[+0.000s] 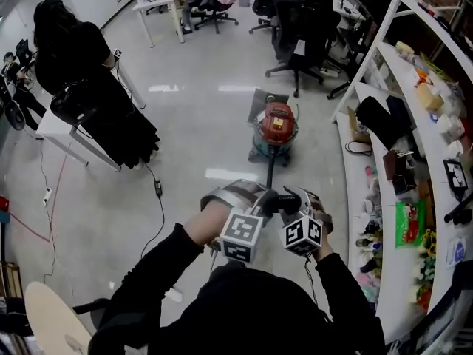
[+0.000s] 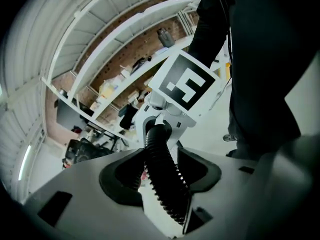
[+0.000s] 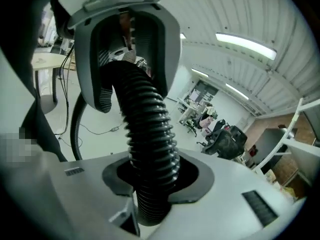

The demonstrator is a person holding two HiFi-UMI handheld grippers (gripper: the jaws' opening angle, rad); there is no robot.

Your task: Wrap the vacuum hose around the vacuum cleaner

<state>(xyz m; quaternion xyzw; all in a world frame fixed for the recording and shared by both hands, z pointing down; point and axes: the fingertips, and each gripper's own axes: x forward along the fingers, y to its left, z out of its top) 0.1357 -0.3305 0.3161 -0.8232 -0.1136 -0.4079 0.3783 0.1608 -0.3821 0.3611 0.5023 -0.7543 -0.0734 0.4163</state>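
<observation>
A red canister vacuum cleaner (image 1: pixel 275 126) stands on the pale floor ahead of me. Its black ribbed hose (image 1: pixel 270 174) runs from it back to my hands. In the head view my left gripper (image 1: pixel 260 204) and right gripper (image 1: pixel 293 200) meet side by side on the hose end, at chest height. The hose (image 2: pixel 161 170) passes between the dark pads of the left gripper (image 2: pixel 159 176), which is shut on it; the right gripper's marker cube (image 2: pixel 186 85) faces it. The right gripper (image 3: pixel 152 181) is likewise shut on the hose (image 3: pixel 148 134), which leads up into the left gripper's body (image 3: pixel 125 39).
Long white shelves (image 1: pixel 403 220) crowded with small items line the right side. Black office chairs (image 1: pixel 301 46) stand beyond the vacuum. A person in black (image 1: pixel 77 65) sits at a white table on the left. A cable (image 1: pixel 159 198) trails over the floor; a round wooden top (image 1: pixel 52 320) sits lower left.
</observation>
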